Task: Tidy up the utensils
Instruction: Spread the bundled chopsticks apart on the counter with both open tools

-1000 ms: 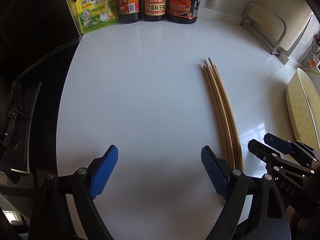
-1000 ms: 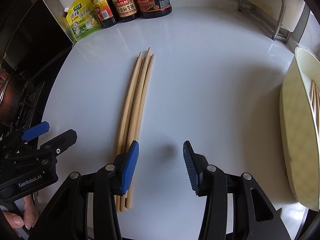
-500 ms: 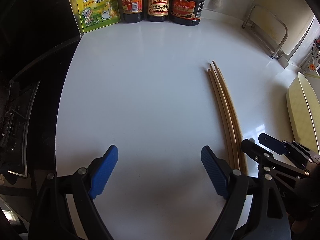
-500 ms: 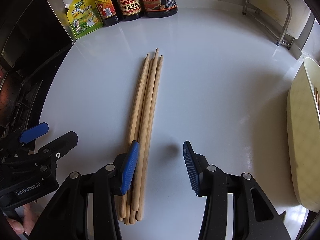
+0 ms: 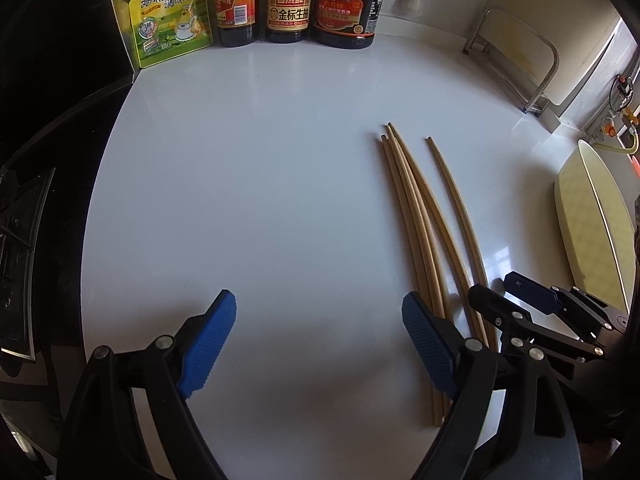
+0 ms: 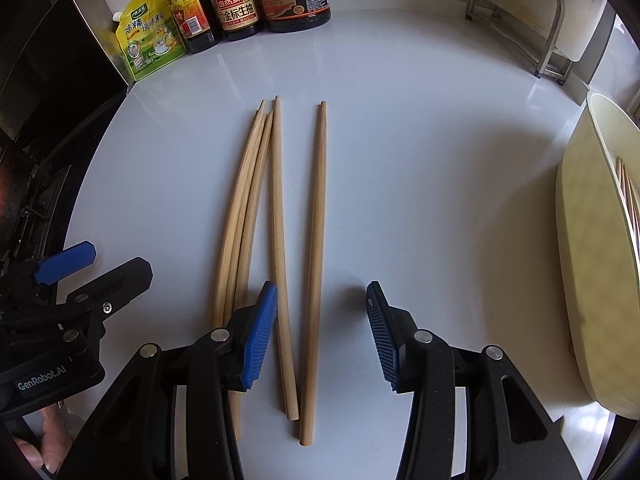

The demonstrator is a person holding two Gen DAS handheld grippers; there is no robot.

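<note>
Glossy white countertop (image 6: 420, 160) spreads under both my claws, rounded by the lens, with a dark stove edge (image 5: 24, 240) at its left; along the back wall stand a yellow-green seasoning pouch (image 5: 170, 8) and three dark glass sauce bottles (image 5: 290, 4) with red and gold labels, and a bent steel rack (image 6: 516, 4) stands at the far right; a pale cream oval holder (image 6: 592, 264) sits at the right rim. Four long pale wooden chopsticks (image 6: 276, 216) lie flat on the counter, smooth and round, tapering away from me; three bunch together while the fourth lies just apart to the right. My right claw (image 6: 322, 334) hangs half spread, ribbed blue pads bare, over the thick ends of two sticks, pinching nothing; my left claw (image 5: 318, 344) is spread wide over bare counter just left of the sticks. Only the right view shows more sticks inside the holder and fingertips (image 6: 34, 446) on the left handle.
</note>
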